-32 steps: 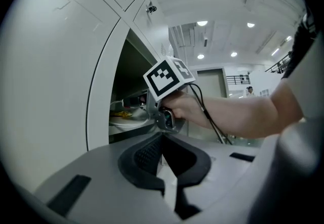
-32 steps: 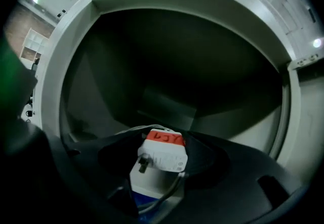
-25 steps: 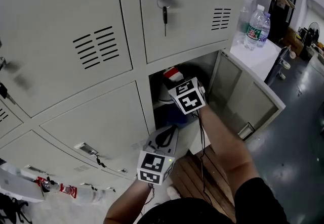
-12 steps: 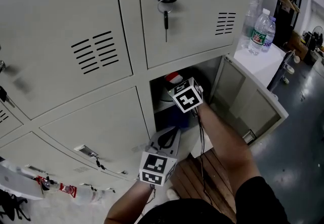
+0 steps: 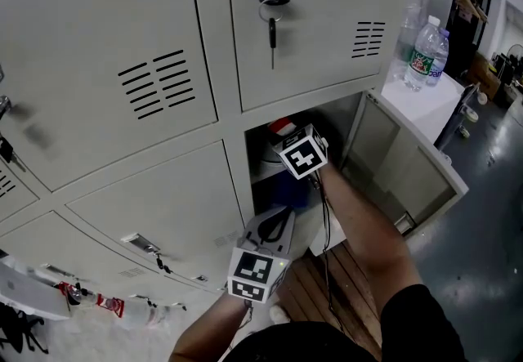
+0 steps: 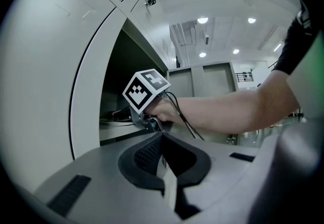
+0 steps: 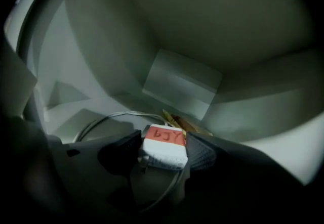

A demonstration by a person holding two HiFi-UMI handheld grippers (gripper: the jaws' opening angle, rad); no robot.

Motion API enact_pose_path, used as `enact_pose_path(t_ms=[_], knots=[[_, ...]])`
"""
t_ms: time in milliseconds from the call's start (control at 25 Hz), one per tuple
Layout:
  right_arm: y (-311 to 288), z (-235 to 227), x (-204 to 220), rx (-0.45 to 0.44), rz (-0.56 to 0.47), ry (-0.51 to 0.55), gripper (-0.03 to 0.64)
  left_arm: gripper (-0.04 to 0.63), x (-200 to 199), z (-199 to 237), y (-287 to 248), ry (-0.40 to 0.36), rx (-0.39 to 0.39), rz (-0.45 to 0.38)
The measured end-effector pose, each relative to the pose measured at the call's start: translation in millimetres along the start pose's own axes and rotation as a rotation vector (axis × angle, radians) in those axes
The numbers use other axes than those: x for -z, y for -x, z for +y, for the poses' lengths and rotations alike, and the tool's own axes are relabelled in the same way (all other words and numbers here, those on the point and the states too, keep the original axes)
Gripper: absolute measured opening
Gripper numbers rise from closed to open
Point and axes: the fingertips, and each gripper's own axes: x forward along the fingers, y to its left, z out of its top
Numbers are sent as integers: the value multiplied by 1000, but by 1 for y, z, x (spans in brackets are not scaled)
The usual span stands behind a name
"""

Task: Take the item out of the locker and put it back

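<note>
Head view: high, facing steeply down front of locker bank [image 5: 122,66]; open compartment [image 5: 335,115] and right gripper's marker cube [image 5: 304,158] mid-frame, near. Left gripper view: low, outside locker, facing level toward same compartment, cube near. Right gripper view: inside compartment, facing inner walls [image 7: 91,66], white power adapter [image 7: 163,147] very close. 2 views share cube.

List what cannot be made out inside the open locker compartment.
- Head view: the marker cube and the forearm cover most of the dark locker compartment.
- Right gripper view: yellowish sticks behind the white block with red label are too dim to identify.
- Same view: the right gripper hides the white cable's ends.
</note>
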Motion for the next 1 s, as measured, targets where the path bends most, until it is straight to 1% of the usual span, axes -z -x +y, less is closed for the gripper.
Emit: enact_pose_path(t_ms=[160, 280, 400, 480, 600, 680, 760, 800, 840, 880, 960, 1000], knots=[[0, -1, -1, -4, -2, -8, 279, 5, 1, 1, 2, -3, -6, 4], [1, -3, -3, 17, -18, 26, 282, 3, 3, 0, 5, -2, -3, 24], [3, -4, -3, 36, -24, 47, 287, 5, 1, 0, 7, -6, -4, 6], [7, -4, -5, 46, -33, 50, 287, 5, 2, 0, 10, -6, -3, 8], [15, -3, -9, 57, -53, 45, 277, 5, 4, -1, 15, -1, 1, 30], [23, -2, -12, 64, -65, 33, 264, 5, 2, -2, 18, -6, 4, 17], [33, -2, -13, 86, -77, 25, 232, 3, -1, -4, 21, -9, 9, 1], [39, -3, -14, 106, -85, 21, 204, 5, -1, -5, 23, -9, 13, -2], [45, -5, -15, 132, -96, 14, 165, 5, -1, -6, 26, -8, 17, -3], [53, -7, -16, 159, -110, 7, 109, 5, -1, -8, 28, -7, 20, -2], [68, -9, -18, 197, -137, -13, 29, 5, -1, -11, 34, -6, 27, 0], [75, -7, -18, 204, -146, -25, 2, 4, -1, -12, 37, -6, 31, 2]])
